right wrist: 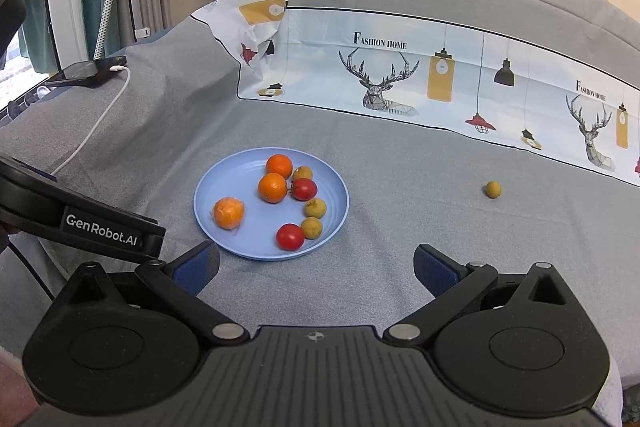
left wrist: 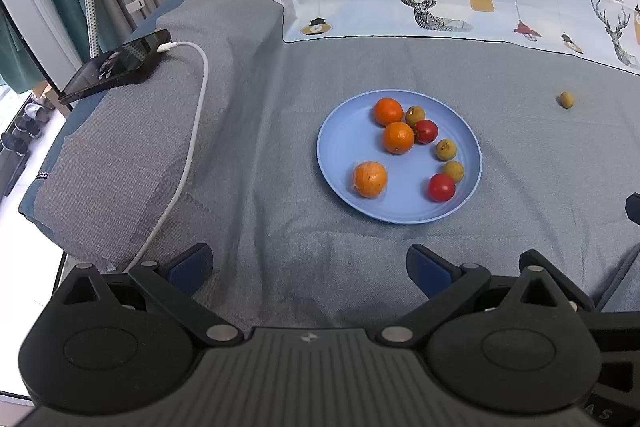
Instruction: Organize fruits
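Both my grippers have their fingers spread wide with nothing between them: left gripper (left wrist: 308, 269) and right gripper (right wrist: 316, 269) hover over the grey bedspread (left wrist: 256, 147), short of the blue plate (left wrist: 340, 147). On the plate I count three oranges, one (left wrist: 370, 179) in what looks like clear wrap, plus two red tomato-ish fruits (left wrist: 441, 187) and three small brownish ones, hard to identify. A fourth brownish fruit (right wrist: 493, 189) sits alone, well off the plate toward the printed pillowcase (right wrist: 460, 75). A phone (left wrist: 116, 67) with a white cable (left wrist: 192, 131) lies near the bed's left edge, cable partly hidden behind my left gripper.
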Available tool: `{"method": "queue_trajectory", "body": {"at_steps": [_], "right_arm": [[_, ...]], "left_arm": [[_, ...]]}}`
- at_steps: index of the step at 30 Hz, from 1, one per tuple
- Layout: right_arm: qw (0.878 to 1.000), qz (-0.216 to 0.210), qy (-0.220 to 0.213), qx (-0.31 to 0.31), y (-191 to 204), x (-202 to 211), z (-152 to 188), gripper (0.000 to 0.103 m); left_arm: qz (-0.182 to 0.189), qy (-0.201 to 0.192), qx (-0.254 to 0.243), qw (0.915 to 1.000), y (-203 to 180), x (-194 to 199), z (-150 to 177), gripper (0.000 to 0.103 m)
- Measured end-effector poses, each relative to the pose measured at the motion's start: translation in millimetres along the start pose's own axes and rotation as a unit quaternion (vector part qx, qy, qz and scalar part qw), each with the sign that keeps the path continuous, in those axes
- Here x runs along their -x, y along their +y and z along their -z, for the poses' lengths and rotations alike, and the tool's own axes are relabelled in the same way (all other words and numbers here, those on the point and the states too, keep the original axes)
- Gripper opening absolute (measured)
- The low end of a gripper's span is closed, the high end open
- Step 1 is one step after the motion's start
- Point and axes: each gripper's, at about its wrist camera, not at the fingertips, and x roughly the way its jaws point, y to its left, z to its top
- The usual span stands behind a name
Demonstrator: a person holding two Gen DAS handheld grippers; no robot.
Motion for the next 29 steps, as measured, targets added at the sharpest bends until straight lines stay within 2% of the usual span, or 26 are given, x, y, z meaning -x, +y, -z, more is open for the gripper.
{"method": "queue_trajectory", "body": {"at_steps": [22, 29], "right_arm": [[1.0, 0.0, 0.0, -0.002, -0.2, -1.8, 0.6, 0.102], [1.0, -0.011, 0.005, -0.005, -1.7, -5.2, -0.4, 0.102]], "left_arm": [[-0.005, 0.007, 0.001, 1.0, 1.3, -4.1, -0.2, 0.103], [-0.025, 0.006, 0.002, 0.9997, 3.4, -3.7, 0.1, 0.103]]}}
